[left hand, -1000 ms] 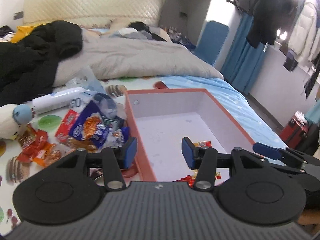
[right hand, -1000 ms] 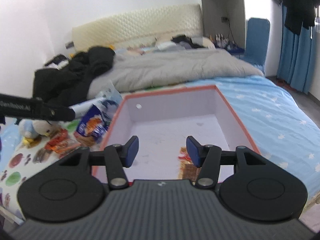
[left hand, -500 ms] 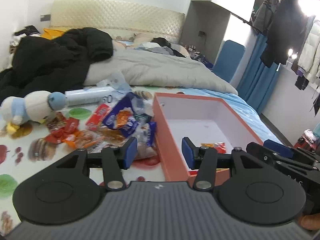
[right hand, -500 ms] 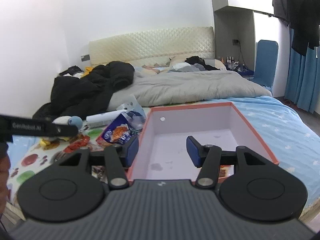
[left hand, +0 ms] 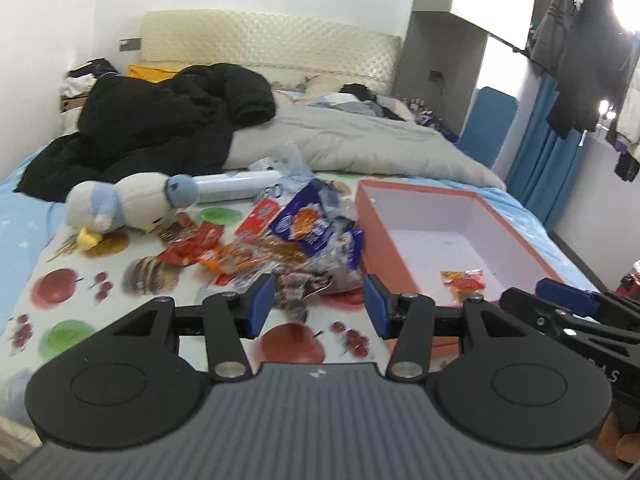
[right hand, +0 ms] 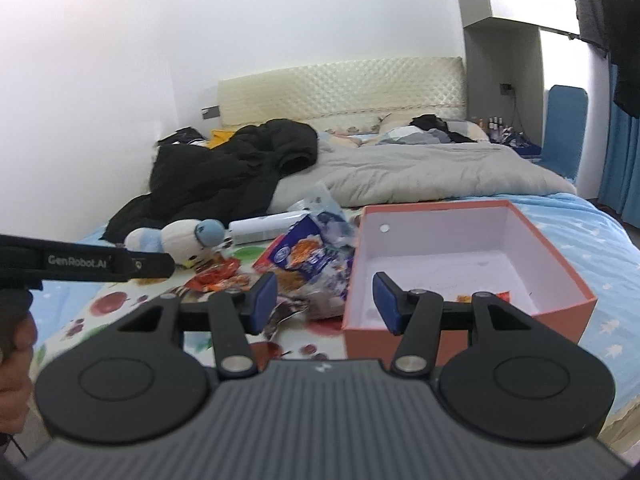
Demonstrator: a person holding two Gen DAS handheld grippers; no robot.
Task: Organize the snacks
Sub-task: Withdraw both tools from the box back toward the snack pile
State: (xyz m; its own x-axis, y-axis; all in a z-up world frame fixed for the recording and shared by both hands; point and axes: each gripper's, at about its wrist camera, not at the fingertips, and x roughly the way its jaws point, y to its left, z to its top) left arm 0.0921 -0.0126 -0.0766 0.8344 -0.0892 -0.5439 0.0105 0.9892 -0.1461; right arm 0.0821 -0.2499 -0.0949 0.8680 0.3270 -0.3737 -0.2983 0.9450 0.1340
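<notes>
Both grippers have drawn back and up from the box since a second ago: the left gripper [left hand: 319, 305], which was hanging over the box wall, now sits above the fruit-print sheet at the near edge of the bed [left hand: 80, 280], and its view has swung left toward the snack pile.

Its fingers [left hand: 262, 300] are spread and carry nothing. The right gripper [right hand: 325, 300] likewise hangs released and empty, straddling the near left corner of the orange box [right hand: 568, 276].

One small red-and-yellow packet [left hand: 464, 282] lies on the white floor of the box near its front wall; in the right view only its edge shows behind the fingers. The rest of the snacks [left hand: 288, 240] are heaped on the sheet just beside the box's left wall, a blue bag [right hand: 300, 254] on top and red wrappers [left hand: 192, 246] spilling toward the plush penguin [left hand: 128, 204] and a white tube [left hand: 236, 186].

By my reading one drop is done and the next pick is starting. The left gripper needs to come down onto the near edge of the heap, close on a single wrapper, and lift it clear of its neighbours, which overlap and may drag along.

Readable writing: "GenRobot.AI" on the left gripper's side in the right view. The bag prints are too blurred to read
</notes>
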